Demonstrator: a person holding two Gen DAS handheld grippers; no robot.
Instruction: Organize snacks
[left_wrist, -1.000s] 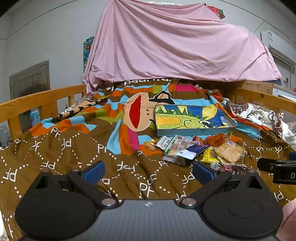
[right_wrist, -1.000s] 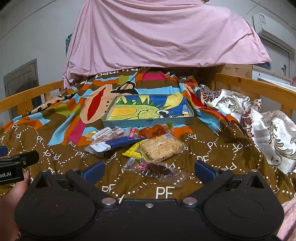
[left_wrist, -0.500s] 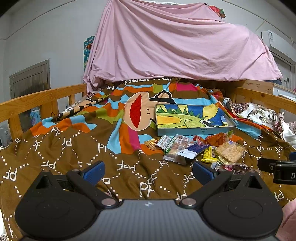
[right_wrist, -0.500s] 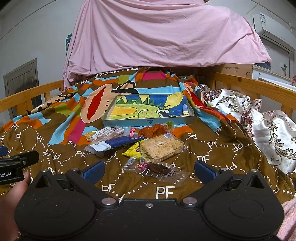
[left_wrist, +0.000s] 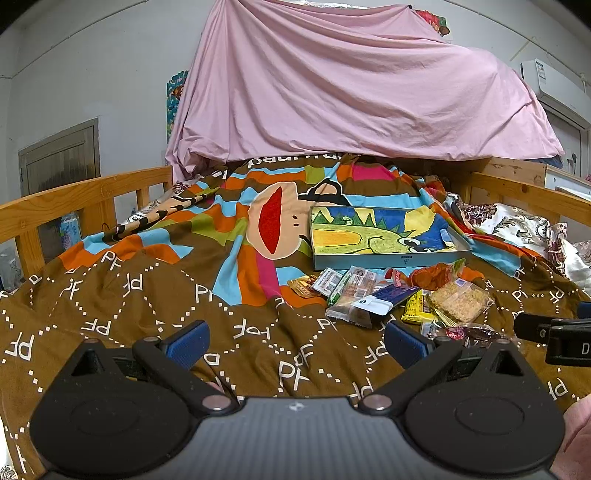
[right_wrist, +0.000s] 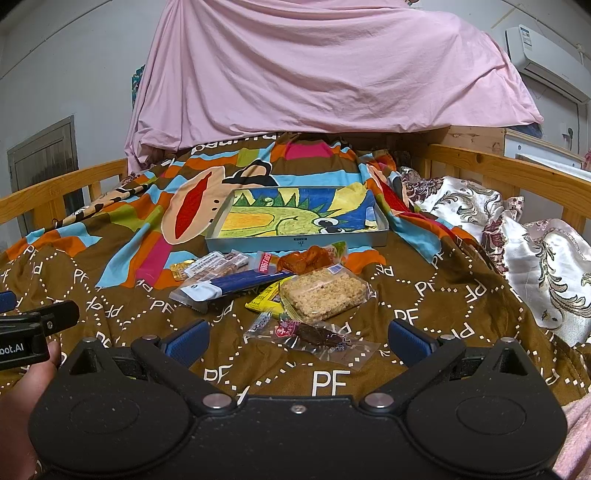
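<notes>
A pile of snack packets lies on the brown patterned bedspread: a rice-crisp block (right_wrist: 323, 293) (left_wrist: 458, 301), a blue-and-white bar (right_wrist: 232, 284) (left_wrist: 384, 299), a yellow packet (right_wrist: 264, 299), an orange packet (right_wrist: 308, 258) and a clear wrapper with a dark snack (right_wrist: 317, 338). Behind them sits a shallow grey tray (right_wrist: 295, 242) (left_wrist: 391, 256) with a dinosaur picture inside. My right gripper (right_wrist: 297, 338) is open, just short of the clear wrapper. My left gripper (left_wrist: 295, 341) is open over bare bedspread, left of the pile.
Wooden bed rails (left_wrist: 74, 199) (right_wrist: 517, 173) run along both sides. A pink sheet (left_wrist: 351, 92) hangs over the far end. A white floral quilt (right_wrist: 535, 251) is bunched at the right. The other gripper shows at each view's edge (left_wrist: 554, 332) (right_wrist: 29, 328).
</notes>
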